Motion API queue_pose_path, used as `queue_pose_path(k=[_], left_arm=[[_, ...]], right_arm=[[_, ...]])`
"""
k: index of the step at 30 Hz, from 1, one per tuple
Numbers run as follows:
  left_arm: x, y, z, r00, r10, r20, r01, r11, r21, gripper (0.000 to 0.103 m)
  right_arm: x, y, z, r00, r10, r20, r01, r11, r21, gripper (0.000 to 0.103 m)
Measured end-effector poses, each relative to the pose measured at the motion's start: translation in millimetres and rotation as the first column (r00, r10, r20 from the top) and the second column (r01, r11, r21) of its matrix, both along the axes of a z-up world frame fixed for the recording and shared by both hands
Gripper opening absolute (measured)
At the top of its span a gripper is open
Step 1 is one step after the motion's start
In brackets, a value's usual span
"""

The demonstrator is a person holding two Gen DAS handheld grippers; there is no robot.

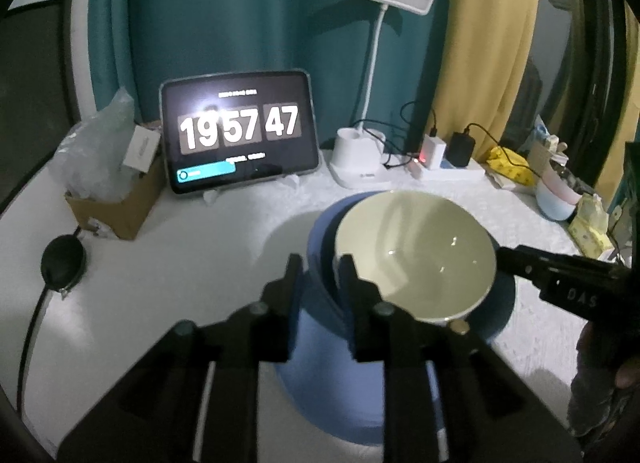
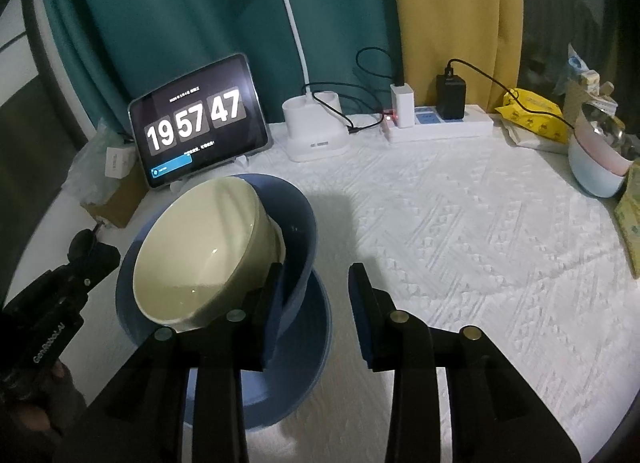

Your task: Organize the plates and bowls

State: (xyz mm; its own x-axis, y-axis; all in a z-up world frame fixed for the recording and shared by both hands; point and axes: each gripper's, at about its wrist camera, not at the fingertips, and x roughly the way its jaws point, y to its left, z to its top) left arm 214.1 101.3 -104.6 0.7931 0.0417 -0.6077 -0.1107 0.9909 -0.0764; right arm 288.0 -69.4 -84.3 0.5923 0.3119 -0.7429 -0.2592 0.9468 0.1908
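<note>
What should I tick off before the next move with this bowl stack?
1. Cream bowl seated level in the blue bowl: not ok, it leans tilted against the wall.
2. Left gripper clear of the stack: not ok, its jaws are open but straddle the bowl rims.
3. Right gripper free: ok, open with nothing between its fingers.
4. Right gripper off the blue bowl's wall: cannot tell, one finger is right beside it.
5. Blue bowl resting squarely in the lower blue dish: cannot tell.
6. Bare tablecloth beside the stack: ok.
</note>
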Motion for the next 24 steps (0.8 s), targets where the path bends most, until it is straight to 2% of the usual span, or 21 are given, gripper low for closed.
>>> queue_pose_path(k=[2, 6, 15, 17, 24], left_arm=[[-5, -1, 2, 1.000, -0.004, 0.007, 0.004, 1.000, -0.013, 0.051], [-13, -4, 5, 1.000, -0.009, 0.013, 0.010, 1.000, -0.023, 0.056], [-35, -17, 14, 0.999, -0.025, 0.042, 0.026, 0.999, -0.018, 0.067], [-41, -20, 16, 0.999, -0.026, 0.048, 0.027, 0.999, -0.022, 0.075], [-56, -34, 23, 0.997, -0.037, 0.063, 0.038, 0.999, -0.016, 0.081]], right_arm=[[-4, -1, 2, 1.000, 0.001, 0.005, -0.001, 1.000, -0.002, 0.035], [-14, -4, 6, 1.000, -0.003, 0.017, 0.003, 1.000, -0.004, 0.039], [-35, -14, 14, 0.999, -0.016, 0.042, 0.016, 1.000, -0.005, 0.040], [-40, -16, 16, 0.999, -0.018, 0.050, 0.019, 1.000, -0.008, 0.040], [-58, -26, 23, 0.996, -0.030, 0.084, 0.032, 0.999, -0.023, 0.042]])
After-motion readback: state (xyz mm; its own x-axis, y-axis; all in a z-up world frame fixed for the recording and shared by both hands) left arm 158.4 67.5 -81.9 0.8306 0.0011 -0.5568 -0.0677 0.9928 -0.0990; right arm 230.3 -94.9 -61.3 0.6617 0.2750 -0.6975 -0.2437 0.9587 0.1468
